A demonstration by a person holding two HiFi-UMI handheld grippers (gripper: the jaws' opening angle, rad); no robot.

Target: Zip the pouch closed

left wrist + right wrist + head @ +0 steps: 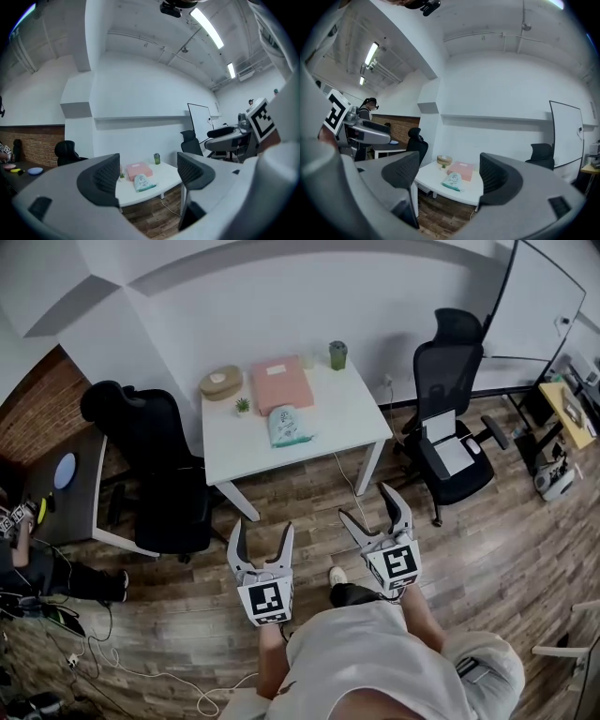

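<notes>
Your pouch [286, 426] is pale mint with a faint darker print, and the desk [356, 423] is plain white. The flat box [280, 383] is salmon pink, the cup [337, 354] dark green, and the round container [220, 382] tan. Your left tool [262, 527] and right tool [364, 501] are light grey with ribbed black pads and black-and-white square markers. The floor [487, 549] is brown wood plank.

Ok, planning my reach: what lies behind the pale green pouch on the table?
A flat pink box close behind the pale green pouch, a dark green cup farther back. The box's inside is hidden.
</notes>
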